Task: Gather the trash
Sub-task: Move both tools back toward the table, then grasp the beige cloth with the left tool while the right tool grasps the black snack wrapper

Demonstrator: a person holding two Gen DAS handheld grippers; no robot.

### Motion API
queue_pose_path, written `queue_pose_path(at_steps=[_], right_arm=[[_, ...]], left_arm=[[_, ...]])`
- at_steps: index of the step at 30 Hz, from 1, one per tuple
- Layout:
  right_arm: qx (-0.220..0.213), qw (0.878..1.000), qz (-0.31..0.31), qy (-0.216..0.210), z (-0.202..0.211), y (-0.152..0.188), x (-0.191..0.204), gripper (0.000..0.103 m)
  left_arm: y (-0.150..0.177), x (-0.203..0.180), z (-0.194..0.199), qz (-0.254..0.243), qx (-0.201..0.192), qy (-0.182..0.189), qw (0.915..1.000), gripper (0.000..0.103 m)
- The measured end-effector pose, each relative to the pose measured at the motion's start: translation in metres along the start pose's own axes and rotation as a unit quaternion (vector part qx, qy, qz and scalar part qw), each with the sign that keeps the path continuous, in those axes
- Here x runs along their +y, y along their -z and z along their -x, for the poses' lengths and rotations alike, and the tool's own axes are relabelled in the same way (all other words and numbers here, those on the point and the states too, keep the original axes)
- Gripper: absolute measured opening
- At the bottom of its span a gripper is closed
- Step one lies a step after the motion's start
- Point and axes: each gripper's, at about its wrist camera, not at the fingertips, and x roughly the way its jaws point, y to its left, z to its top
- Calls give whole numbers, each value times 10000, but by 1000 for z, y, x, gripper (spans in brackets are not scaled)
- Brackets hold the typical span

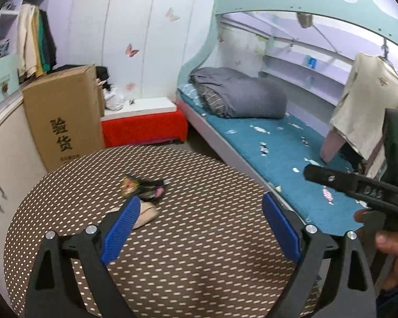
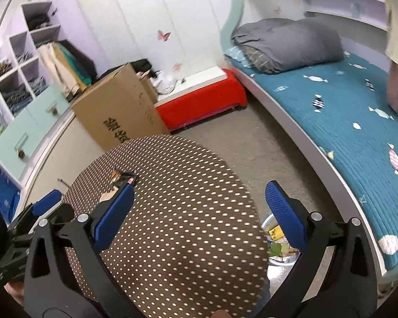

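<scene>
Both tools are spread wide with nothing between their blue pads. The left tool point(image 1: 199, 228) hovers over the dotted tabletop point(image 1: 199, 265), and the trash lies just ahead of its left finger: a crumpled dark wrapper point(image 1: 143, 186) with bright print, and nearer, partly behind that finger, a pale flattened scrap point(image 1: 147, 213). Both look light, thin and limp, likely to slide or crush rather than resist, so a low pinch across a raised crease of the wrapper seems the surest hold.

The right tool point(image 2: 199, 212) hangs over the tabletop's near edge. Below its right finger, on the floor beside the bed point(image 2: 345, 122), stands a pale round bin point(image 2: 281, 261). It holds a yellow label, a green leaf and other scraps; how full it is cannot be judged.
</scene>
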Motion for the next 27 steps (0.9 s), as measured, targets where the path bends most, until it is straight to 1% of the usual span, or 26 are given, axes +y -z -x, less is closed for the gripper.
queue_pose_path(at_steps=[5,11,17,19,20,21,22,23,24,25,27], right_arm=[[269,9992,276,-101,-32,3,22,97],[579,9969,497,-208,-72,6,45,97],[824,9939,694,-239,-108,4,56,97],[908,9926,754,-271,-121,3,62,97],[938,9920,794,-291,-125,2,66,97],[973,9911,847,-320,-131,1,71,97],[1021,9896,938,-382,-138,2,79,97],[1040,9887,992,-421,-142,2,84,97],[1075,9870,1095,-486,-149,2,91,97],[1109,9852,1193,-540,-155,3,98,97],[1146,9818,1379,-617,-165,5,110,97]], left_arm=[[10,37,-19,21,213,-247,9995,91],[20,64,-53,-78,485,-413,9979,91],[25,71,-93,-295,780,-420,9956,90],[26,73,-106,-395,906,-368,9944,78],[27,74,-112,-384,1044,-316,9933,59],[26,78,-116,-273,1155,-246,9926,54],[26,81,-115,-194,1123,-190,9933,51],[27,85,-112,-120,1093,-125,9939,45],[28,88,-110,-80,1087,-122,9940,33],[31,93,-107,-18,1080,-144,9940,28],[37,104,-97,170,1039,-134,9944,27]])
